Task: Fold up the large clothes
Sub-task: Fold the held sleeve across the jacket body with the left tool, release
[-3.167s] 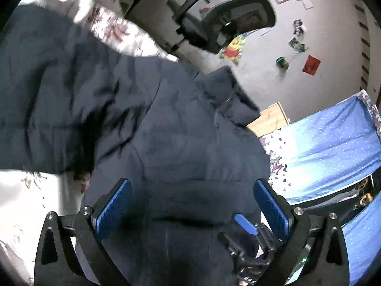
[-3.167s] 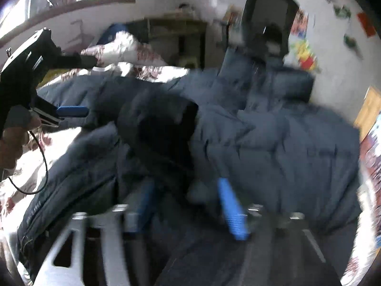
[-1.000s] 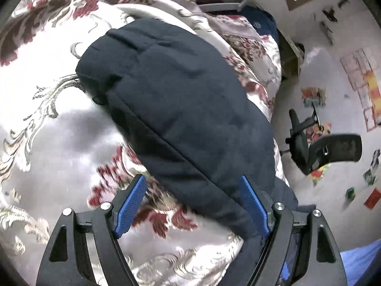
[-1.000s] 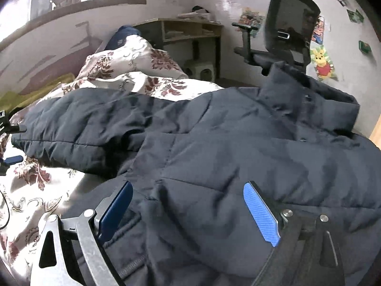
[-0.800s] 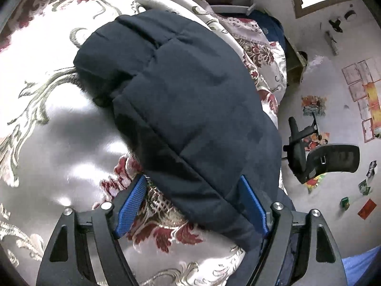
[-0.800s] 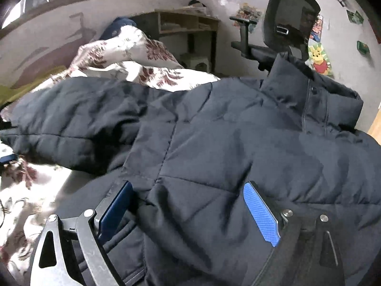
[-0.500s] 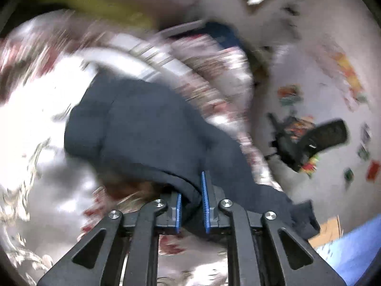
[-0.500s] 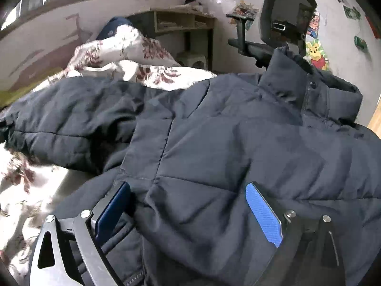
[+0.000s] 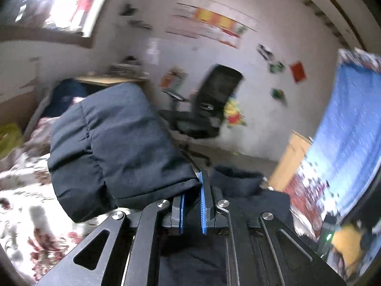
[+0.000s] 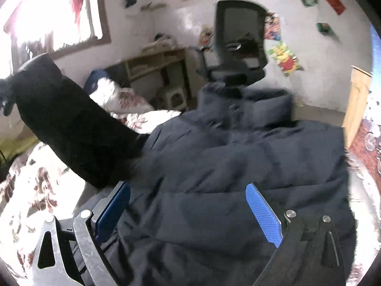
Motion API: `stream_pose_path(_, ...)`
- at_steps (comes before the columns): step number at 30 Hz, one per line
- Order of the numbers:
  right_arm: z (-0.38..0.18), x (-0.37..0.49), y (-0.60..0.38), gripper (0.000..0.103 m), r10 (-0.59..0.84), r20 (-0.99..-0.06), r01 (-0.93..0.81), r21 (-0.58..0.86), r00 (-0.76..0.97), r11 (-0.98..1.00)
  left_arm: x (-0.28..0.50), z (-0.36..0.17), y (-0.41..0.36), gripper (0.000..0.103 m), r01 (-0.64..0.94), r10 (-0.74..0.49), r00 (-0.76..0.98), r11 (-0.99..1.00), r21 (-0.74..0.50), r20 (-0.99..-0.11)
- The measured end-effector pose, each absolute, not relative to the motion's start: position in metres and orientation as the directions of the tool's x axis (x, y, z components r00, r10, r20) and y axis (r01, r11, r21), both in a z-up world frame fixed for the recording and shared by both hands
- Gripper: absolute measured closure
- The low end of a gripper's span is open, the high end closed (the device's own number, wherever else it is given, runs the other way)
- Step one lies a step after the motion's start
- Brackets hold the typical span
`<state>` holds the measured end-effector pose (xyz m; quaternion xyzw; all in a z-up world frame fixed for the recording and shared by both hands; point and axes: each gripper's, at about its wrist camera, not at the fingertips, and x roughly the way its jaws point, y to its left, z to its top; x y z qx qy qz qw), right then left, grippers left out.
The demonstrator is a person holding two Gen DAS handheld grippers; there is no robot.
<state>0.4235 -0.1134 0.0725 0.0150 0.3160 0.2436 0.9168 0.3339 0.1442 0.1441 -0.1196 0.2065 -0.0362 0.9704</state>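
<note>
The dark navy puffer jacket (image 10: pixel 238 166) lies spread over the floral bedspread (image 10: pixel 31 190) of a bed, its stand-up collar (image 10: pixel 250 104) toward the office chair (image 10: pixel 238 47) by the wall. The left tongs (image 9: pixel 192 205) have just been closing and now pinch the cuff end of one padded sleeve (image 9: pixel 114 143), which is lifted clear of the bed and hangs from the grip in a thick, drooping roll. The right tongs (image 10: pixel 190 212) stand spread wide over the lower body of the jacket, with quilted fabric bulging up between the blue pads (image 10: pixel 264 217); they do not look to be pressing on it. By its looks the jacket is soft, bulky and springy rather than heavy: the filling will likely puff back after each fold, and the smooth shell may slide out of a shallow pinch. Seams, cuffs and the hem probably give firmer purchase than the middle of a quilted panel, so the sleeve is best carried by its cuff across the chest while the other tongs steady the body near the hem.
</note>
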Motion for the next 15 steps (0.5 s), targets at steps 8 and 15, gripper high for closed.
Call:
stream_pose_path(8, 0.097, 0.418, -0.193, 0.005, 0.392, -0.568, -0.359, 0.175, 0.723, 0.917, 0.369, 0.103, 0.05, 0.096, 0.179, -0.305, 0.821, 0.941, -0.289, -0.483)
stream_pose_path(15, 0.082, 0.422, -0.246, 0.005, 0.346, -0.593, -0.269, 0.217, 0.727, 0.938, 0.406, 0.054, -0.023, 0.096, 0.249, -0.423, 0.672, 0.902, -0.352, -0.608)
